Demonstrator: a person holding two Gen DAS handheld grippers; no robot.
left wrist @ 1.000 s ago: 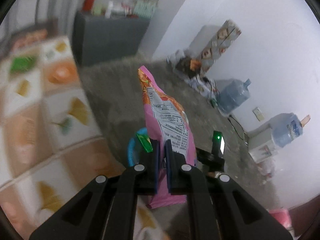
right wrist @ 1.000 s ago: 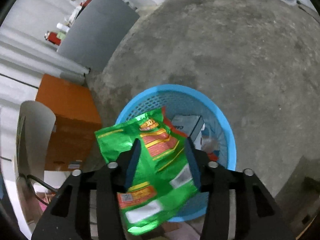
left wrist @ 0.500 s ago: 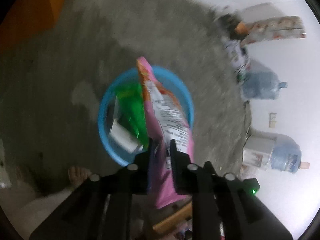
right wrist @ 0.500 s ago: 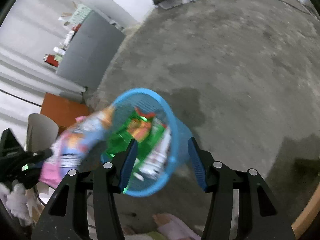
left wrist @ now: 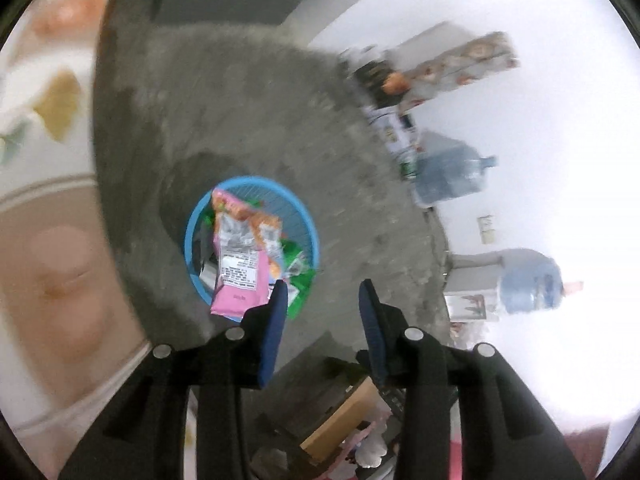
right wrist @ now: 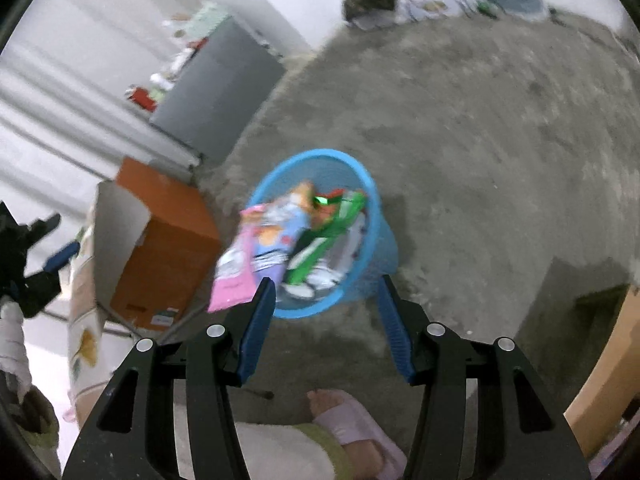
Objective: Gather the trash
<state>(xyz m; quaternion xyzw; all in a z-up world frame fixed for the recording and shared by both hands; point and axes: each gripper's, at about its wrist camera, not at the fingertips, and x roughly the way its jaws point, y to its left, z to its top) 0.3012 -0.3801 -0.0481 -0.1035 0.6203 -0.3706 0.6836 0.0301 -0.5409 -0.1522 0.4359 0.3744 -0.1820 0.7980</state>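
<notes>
Trash wrappers: the pink packet (left wrist: pixel 240 264) that was pinched in the left gripper (left wrist: pixel 322 300) a second ago is now free of it — caught across the near rim of the blue basket (left wrist: pixel 308 224), lower end hanging outside. Left jaws have just been opening and stand spread, nothing between them. Right gripper (right wrist: pixel 326 300) likewise spread and empty; its green wrapper (right wrist: pixel 320 240) lies inside the basket. Judgement: both drops made, pink one not yet settled. Print on the packets is too blurred to read.
</notes>
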